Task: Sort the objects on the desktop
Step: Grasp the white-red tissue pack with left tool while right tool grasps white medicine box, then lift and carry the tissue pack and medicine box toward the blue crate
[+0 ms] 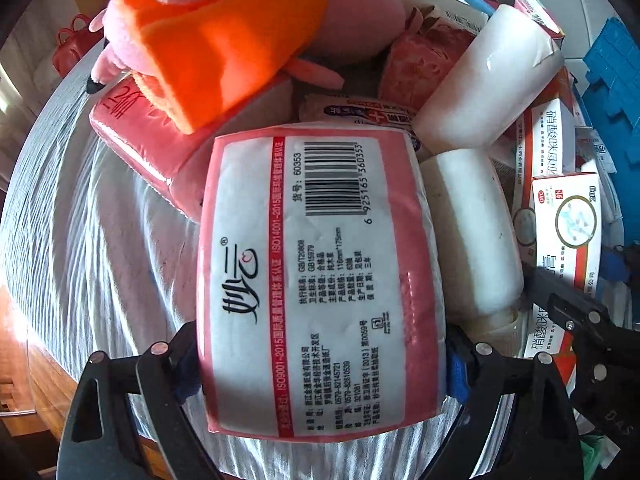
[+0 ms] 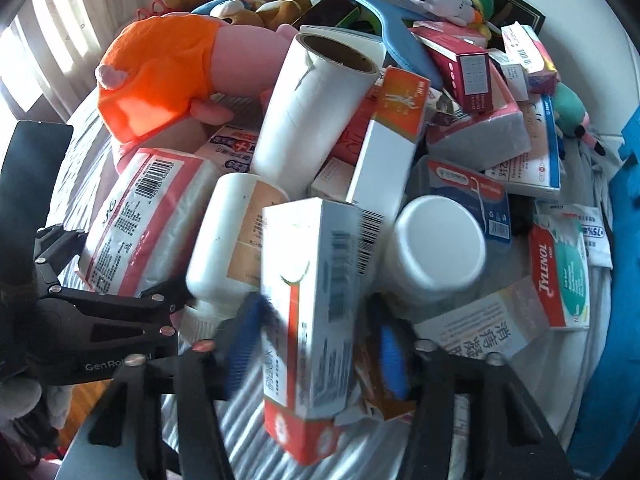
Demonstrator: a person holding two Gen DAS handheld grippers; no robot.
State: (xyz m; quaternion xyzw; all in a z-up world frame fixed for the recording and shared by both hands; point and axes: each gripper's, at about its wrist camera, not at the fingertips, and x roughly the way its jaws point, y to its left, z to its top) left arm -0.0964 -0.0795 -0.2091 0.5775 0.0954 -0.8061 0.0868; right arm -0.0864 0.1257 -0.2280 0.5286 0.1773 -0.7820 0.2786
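Your left gripper (image 1: 320, 364) is clamped on the pink tissue pack (image 1: 316, 280), barcode side up, its fingers pressing the pack's two long edges; the pack sits at the near edge of the pile on the striped cloth (image 1: 100, 240); behind it to the left lies a second pink pack (image 1: 148, 136) under the pig plush (image 1: 224, 28) in its orange dress; just right of the held pack a white bottle (image 1: 472, 232) lies on its side, and above that leans the white paper roll (image 1: 488, 80); medicine boxes (image 1: 568, 216) crowd the far right. Your right gripper (image 2: 316, 344) grips a white and red medicine carton (image 2: 308, 320), blurred and standing on end between the blue pads; right of it stands a white jar (image 2: 438, 248), then the Tylenol box (image 2: 560, 276) near the pile's right edge.
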